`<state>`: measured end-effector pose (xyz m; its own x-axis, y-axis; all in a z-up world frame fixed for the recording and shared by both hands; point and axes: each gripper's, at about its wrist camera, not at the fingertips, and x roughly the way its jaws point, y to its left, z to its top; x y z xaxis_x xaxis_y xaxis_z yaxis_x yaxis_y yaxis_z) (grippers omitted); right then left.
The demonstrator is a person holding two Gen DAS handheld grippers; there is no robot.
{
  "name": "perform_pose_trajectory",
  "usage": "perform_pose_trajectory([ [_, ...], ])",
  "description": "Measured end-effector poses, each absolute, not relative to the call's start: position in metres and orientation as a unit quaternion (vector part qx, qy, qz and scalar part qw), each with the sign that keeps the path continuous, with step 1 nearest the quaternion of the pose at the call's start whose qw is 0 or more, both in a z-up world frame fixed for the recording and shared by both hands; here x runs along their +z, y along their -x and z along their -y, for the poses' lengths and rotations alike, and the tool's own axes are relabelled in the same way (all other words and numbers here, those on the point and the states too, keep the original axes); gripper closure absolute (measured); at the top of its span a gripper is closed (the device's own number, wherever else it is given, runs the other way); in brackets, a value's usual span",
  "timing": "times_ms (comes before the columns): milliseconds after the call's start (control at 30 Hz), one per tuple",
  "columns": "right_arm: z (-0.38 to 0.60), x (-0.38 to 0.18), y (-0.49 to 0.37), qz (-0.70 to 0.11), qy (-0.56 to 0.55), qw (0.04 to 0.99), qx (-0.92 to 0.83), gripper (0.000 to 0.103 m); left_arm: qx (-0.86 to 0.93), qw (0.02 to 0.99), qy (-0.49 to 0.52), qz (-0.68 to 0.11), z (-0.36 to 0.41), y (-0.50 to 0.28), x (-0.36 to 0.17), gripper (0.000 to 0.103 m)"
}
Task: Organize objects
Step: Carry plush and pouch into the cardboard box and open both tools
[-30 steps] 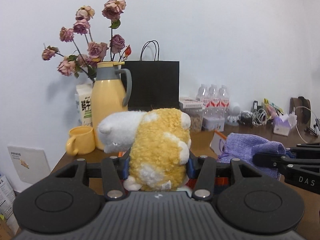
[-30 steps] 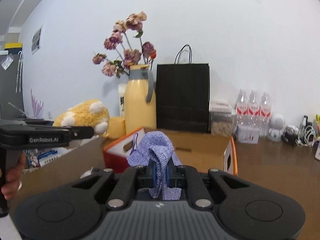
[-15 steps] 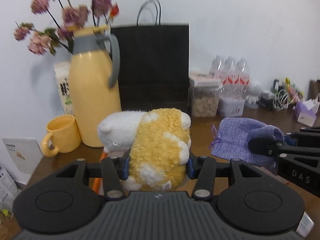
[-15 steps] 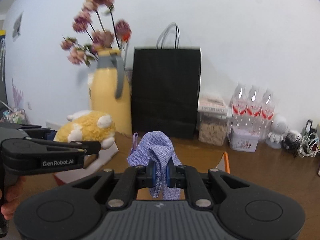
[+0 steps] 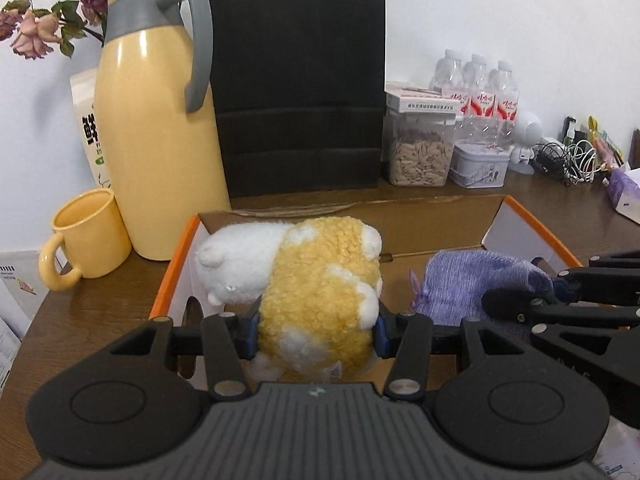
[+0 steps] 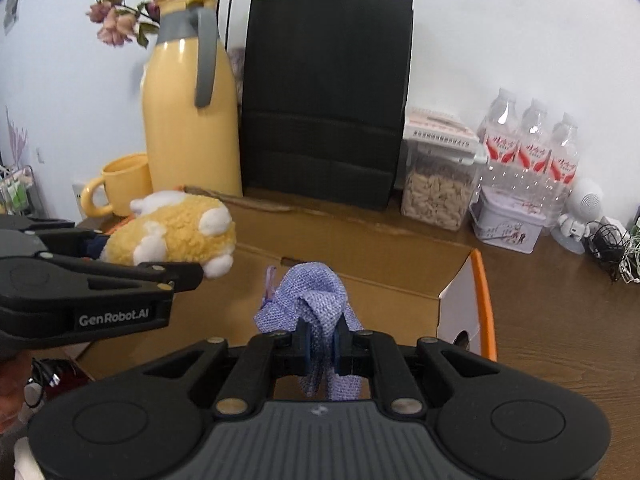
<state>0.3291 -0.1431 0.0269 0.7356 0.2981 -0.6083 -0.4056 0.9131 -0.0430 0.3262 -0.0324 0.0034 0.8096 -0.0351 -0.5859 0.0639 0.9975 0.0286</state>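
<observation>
Yellow-and-white plush toy (image 5: pixel 320 292): clamped in left claw (image 5: pixel 316 332), held above open cardboard box (image 5: pixel 532 232); purple knit pouch (image 6: pixel 316 304): between right claw (image 6: pixel 320 344), jaws opening, at plush's 3 o'clock; step judged: depositing; next: lowering, release inside box.

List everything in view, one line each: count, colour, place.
plush toy: 1, yellow and white, in left tongs over box
pouch: 1, purple, between right tongs, which are opening
cardboard box: 1, orange-edged, open, centre
jug: 1, yellow, back left
mug: 1, yellow, beside jug
paper bag: 1, black, back
seed jar: 1, clear
water bottles: 3, clear
tin: 1, pale
dried roses: several, pink
left tongs: 1, black
right tongs: 1, black
</observation>
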Motion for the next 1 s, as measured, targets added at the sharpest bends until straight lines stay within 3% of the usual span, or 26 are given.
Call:
perform_pose_trajectory([
  [133,0.14,0.021,-0.33,-0.325,0.095,0.921,0.192,0.071,-0.025,0.953,-0.02,-0.3,0.029,-0.324,0.002,0.044],
  [233,0.141,0.022,-0.326,-0.322,0.096,0.922,0.191,0.06,-0.018,0.957,-0.022,-0.287,0.028,-0.32,0.006,0.026],
  [300,0.142,0.024,-0.324,-0.319,0.095,0.924,0.19,0.044,-0.016,0.96,-0.025,-0.279,0.028,-0.317,0.008,0.009],
  [367,0.143,0.026,-0.322,-0.314,0.095,0.926,0.188,0.032,-0.012,0.963,-0.028,-0.267,0.028,-0.313,0.011,0.0],
  [400,0.144,0.027,-0.321,-0.311,0.096,0.927,0.186,0.024,-0.008,0.965,-0.029,-0.261,0.028,-0.311,0.012,0.0],
  [500,0.145,0.03,-0.318,-0.304,0.095,0.93,0.181,0.011,-0.002,0.966,-0.03,-0.257,0.028,-0.306,0.014,0.0],
  [633,0.147,0.033,-0.312,-0.3,0.095,0.932,0.18,0.008,0.004,0.966,-0.028,-0.256,0.026,-0.3,0.017,0.0],
  [700,0.149,0.035,-0.309,-0.298,0.094,0.933,0.178,0.001,0.004,0.967,-0.023,-0.254,0.024,-0.296,0.02,0.0],
  [1000,0.161,0.059,-0.267,-0.259,0.093,0.945,0.176,0.0,-0.002,0.978,-0.017,-0.21,0.016,-0.238,0.045,0.0],
])
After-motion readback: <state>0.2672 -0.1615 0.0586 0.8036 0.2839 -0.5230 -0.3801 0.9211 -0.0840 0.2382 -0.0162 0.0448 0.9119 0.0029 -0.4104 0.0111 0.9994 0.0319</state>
